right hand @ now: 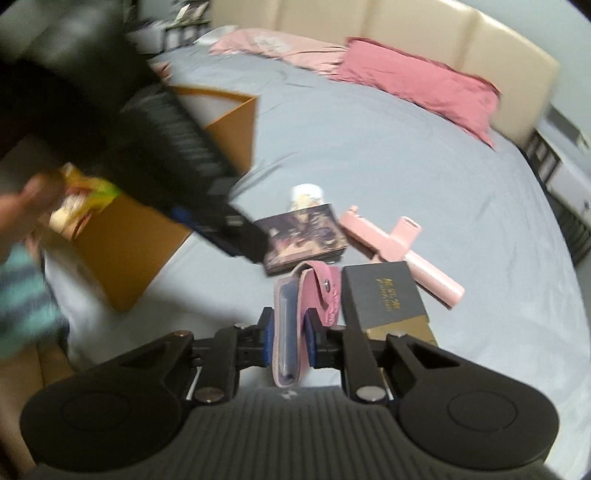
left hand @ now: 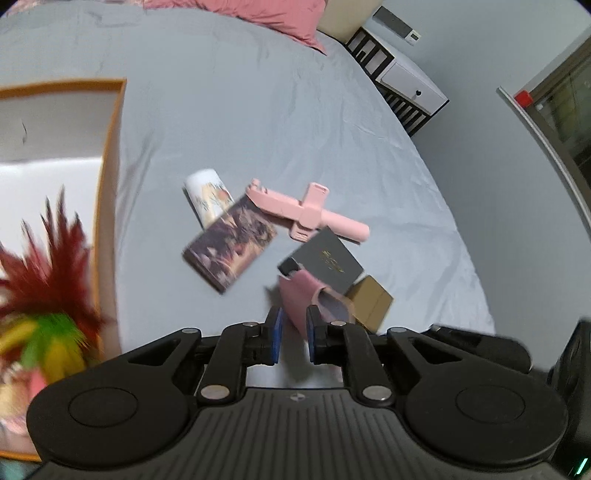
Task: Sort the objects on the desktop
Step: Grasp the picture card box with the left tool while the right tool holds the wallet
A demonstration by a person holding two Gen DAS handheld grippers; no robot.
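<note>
1. Right gripper (right hand: 288, 334) clamps the pink pouch (right hand: 295, 314), near side of the bed (right hand: 388, 155).
2. Left gripper (left hand: 293, 334): narrow gap, nothing between its jaws.
3. Orange box (left hand: 110, 177) sits left.

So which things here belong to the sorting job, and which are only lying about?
Job:
- right tongs, shut on pink case
- orange box
- picture tin
- white tube
- pink stick
- grey box

Lying about:
- pink pillow
- headboard
- side cabinet
</note>
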